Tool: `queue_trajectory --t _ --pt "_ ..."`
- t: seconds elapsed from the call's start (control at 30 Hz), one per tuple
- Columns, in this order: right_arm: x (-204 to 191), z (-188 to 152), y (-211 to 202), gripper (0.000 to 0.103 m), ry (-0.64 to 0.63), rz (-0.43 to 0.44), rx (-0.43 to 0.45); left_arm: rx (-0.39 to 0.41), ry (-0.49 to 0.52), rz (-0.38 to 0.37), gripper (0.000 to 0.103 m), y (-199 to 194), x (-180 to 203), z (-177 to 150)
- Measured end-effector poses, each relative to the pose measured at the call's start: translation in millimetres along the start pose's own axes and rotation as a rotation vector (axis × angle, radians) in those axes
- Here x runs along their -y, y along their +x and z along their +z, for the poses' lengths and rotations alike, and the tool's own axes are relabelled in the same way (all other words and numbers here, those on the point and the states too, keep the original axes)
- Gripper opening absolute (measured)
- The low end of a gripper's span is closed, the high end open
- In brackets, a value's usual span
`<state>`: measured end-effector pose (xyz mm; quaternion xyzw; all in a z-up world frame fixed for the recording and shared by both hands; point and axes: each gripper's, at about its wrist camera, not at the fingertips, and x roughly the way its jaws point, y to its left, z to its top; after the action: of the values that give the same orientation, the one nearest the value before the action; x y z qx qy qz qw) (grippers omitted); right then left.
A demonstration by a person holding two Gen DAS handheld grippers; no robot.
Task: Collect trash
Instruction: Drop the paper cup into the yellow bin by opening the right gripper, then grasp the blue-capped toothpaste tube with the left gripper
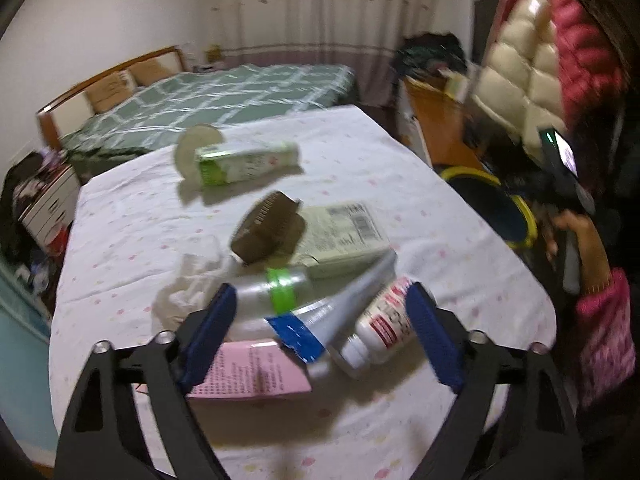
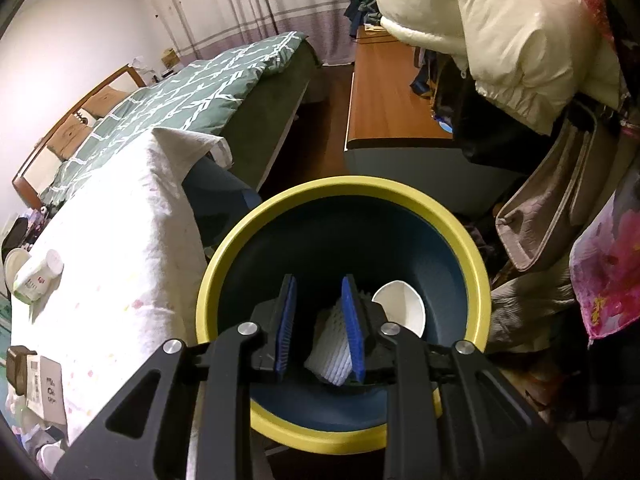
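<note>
Left gripper (image 1: 322,334) is hovering low over the trash pile at lower centre of the left wrist view, blue pads spread wide and pinching nothing, straddling the grey squeeze tube with a blue band (image 1: 340,312) and the white bottle with red print (image 1: 380,328). My read: it is lining up a grab on one of them.

The crumpled white tissue (image 1: 188,292), pink paper leaflet (image 1: 248,372) and brown ribbed lid (image 1: 266,228) are lying loose on the white floral tablecloth (image 1: 420,184), uncollected.

Right gripper (image 2: 318,330) is sitting above the dark blue round bin with a yellow rim (image 2: 344,184) at lower centre, pads parted and empty, likely post-drop. The white ribbed foam wrap (image 2: 330,352) and white paper bowl (image 2: 400,304) are lying inside the bin, beside the table edge for short carries.
</note>
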<state>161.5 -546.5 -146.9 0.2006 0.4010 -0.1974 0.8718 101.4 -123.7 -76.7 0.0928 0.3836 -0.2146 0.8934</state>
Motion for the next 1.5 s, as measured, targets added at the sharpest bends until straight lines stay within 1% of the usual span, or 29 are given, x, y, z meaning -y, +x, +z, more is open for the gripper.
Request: queue_trajectory --t 0.03,0.13,0.23,0.37,0.47,0.57,0.63,0.67,0.77,0.87,1.0,1.13,1.37,1.47,1.5 --pt "0 -1 -1 0.023 0.0 0.003 0.0 -0.012 0.015 -0.013 0.074 2 0 -1" --pt "0 -1 -2 0.023 0.002 0.009 0.003 -0.058 0.045 -0.044 0.07 11 -4 -3" --pt "0 -2 -4 0.024 0.003 0.011 0.004 -0.093 0.063 -0.045 0.068 21 -9 -6" --pt "0 -2 -4 0.024 0.0 0.012 0.002 -0.104 0.113 -0.057 0.067 29 -9 -5" --pt "-1 -2 -4 0.024 0.001 0.013 0.001 -0.096 0.182 -0.089 0.067 30 -3 3" --pt "-2 -3 -4 0.024 0.002 0.017 0.002 -0.103 0.238 -0.145 0.062 33 5 16" --pt "-3 -4 -4 0.024 0.0 0.021 0.001 -0.126 0.268 -0.171 0.058 39 9 24" --pt "-3 -4 -3 0.024 0.0 0.022 0.0 -0.141 0.276 -0.181 0.054 43 10 27" --pt "-3 -4 -3 0.024 -0.002 0.022 -0.003 -0.19 0.307 -0.201 0.053 54 12 32" --pt "0 -3 -4 0.024 0.002 0.019 -0.001 -0.237 0.345 -0.207 0.05 64 12 33" --pt "3 -3 -4 0.024 0.006 0.018 0.001 -0.27 0.389 -0.22 0.049 69 13 37" --pt "3 -3 -4 0.024 0.005 0.019 -0.002 -0.295 0.435 -0.233 0.047 72 15 37" --pt "0 -5 -1 0.024 0.001 0.026 -0.009 -0.331 0.533 -0.217 0.046 72 24 33" --pt "-2 -6 0 0.024 -0.003 0.03 -0.012 -0.359 0.547 -0.224 0.044 81 30 30" --pt "-2 -7 0 0.024 -0.006 0.031 -0.013 -0.367 0.554 -0.227 0.039 84 33 28"
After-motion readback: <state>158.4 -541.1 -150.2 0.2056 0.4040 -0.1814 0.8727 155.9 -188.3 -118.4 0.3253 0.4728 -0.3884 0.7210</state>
